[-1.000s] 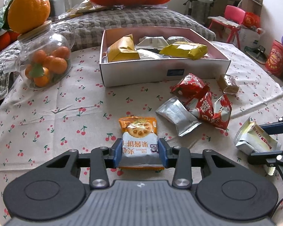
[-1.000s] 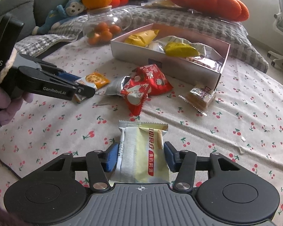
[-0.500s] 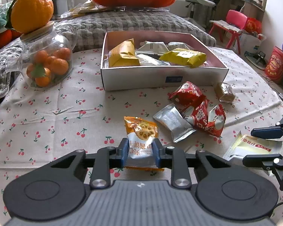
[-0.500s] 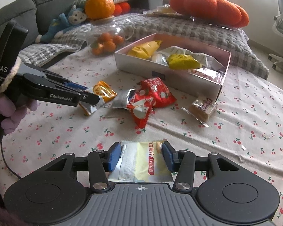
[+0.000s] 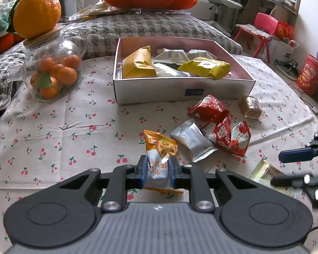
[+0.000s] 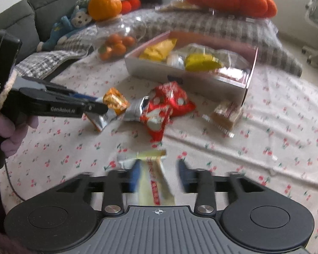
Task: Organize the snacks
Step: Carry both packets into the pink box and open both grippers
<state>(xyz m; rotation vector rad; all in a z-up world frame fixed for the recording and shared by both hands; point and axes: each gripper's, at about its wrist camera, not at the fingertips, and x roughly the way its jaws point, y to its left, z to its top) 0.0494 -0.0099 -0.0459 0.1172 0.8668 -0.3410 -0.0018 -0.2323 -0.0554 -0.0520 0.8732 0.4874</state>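
Note:
My left gripper (image 5: 158, 170) is shut on an orange-and-white biscuit packet (image 5: 160, 154) and holds it up off the cloth; it also shows in the right wrist view (image 6: 114, 103). My right gripper (image 6: 158, 177) is blurred, with its jaws apart around a pale yellow wafer packet (image 6: 153, 182) that leans against the left finger. That packet shows in the left wrist view (image 5: 267, 174) too. The open white snack box (image 5: 180, 89) holds several packets at the back.
Red packets (image 5: 220, 122), a silver packet (image 5: 193, 141) and a small brown wrapped bar (image 5: 250, 106) lie in front of the box. A glass jar of small oranges (image 5: 53, 72) stands at the left, a big orange on its lid. Cherry-print cloth (image 5: 53, 131) covers the table.
My left gripper has closed tighter on the biscuit packet and lifted it. My right gripper's jaws have moved apart and the yellow packet now tilts between them as the gripper moves.

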